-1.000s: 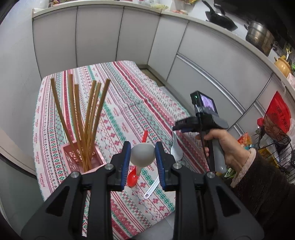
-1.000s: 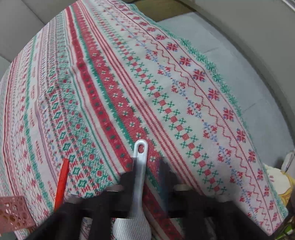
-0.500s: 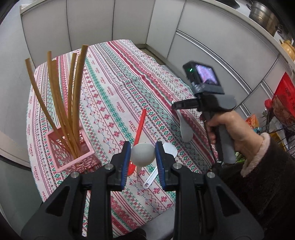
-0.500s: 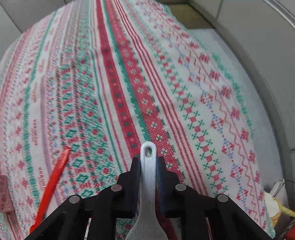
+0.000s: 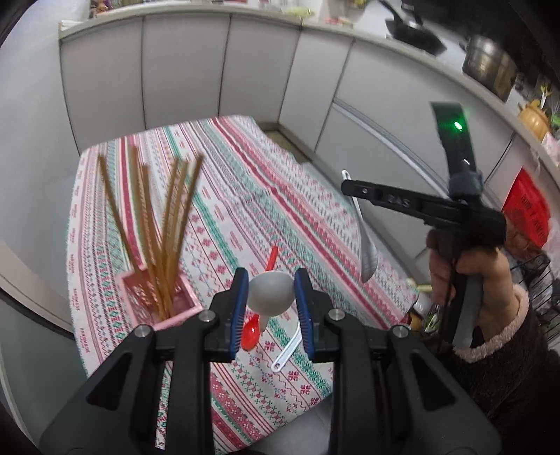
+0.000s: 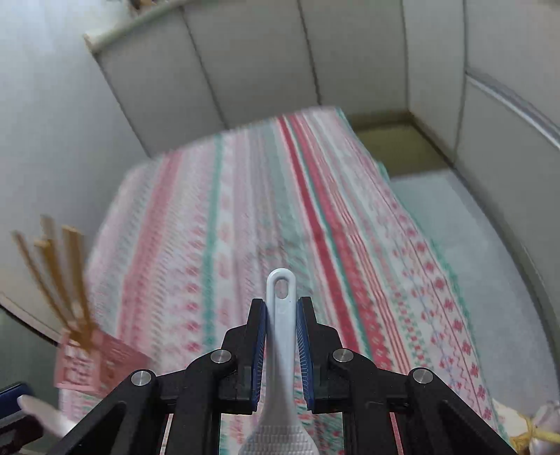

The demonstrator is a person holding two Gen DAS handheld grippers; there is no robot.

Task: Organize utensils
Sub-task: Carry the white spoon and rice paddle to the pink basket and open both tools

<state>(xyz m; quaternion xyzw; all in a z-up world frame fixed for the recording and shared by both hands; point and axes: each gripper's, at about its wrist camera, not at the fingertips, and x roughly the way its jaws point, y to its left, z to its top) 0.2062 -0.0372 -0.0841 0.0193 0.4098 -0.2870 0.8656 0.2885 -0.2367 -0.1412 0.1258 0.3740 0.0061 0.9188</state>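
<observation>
Lifting off the cloth since the earlier frames, the right gripper (image 6: 281, 350) had its jaws just closing and now clamped on the handle of the white rice paddle (image 6: 280, 353), blue pads pressed on both sides, hanging hole poking out past the tips, ridged blade down at the frame's bottom edge. A second ago that paddle lay flat on the striped tablecloth (image 5: 245, 196) with the jaws only straddling it; in the left wrist view it now hung in the air (image 5: 365, 245), blade down, well above the table, held by the person's right hand (image 5: 465, 276) in a dark fleece-cuffed sleeve. Right view was blurred and had swung up from cloth only to show the cabinet doors (image 6: 266, 59) behind the table.

Left gripper (image 5: 271, 308) looked unchanged, clenched on a grey spoon bowl (image 5: 270, 294), pads touching it on both sides.

Red spoon (image 5: 252, 327) and a small white spoon (image 5: 287, 351) lay on the cloth below the left gripper, partly hidden by its fingers, close together; whether touching could not be told. Pink lattice holder (image 5: 175, 316) stood near the table's left edge with wooden chopsticks (image 5: 157, 238) fanned upright in it, just left of the left gripper. Pan (image 5: 413, 31) and steel pot (image 5: 490, 66) sat on the counter at the back right, red bag (image 5: 525, 210) behind the right hand
</observation>
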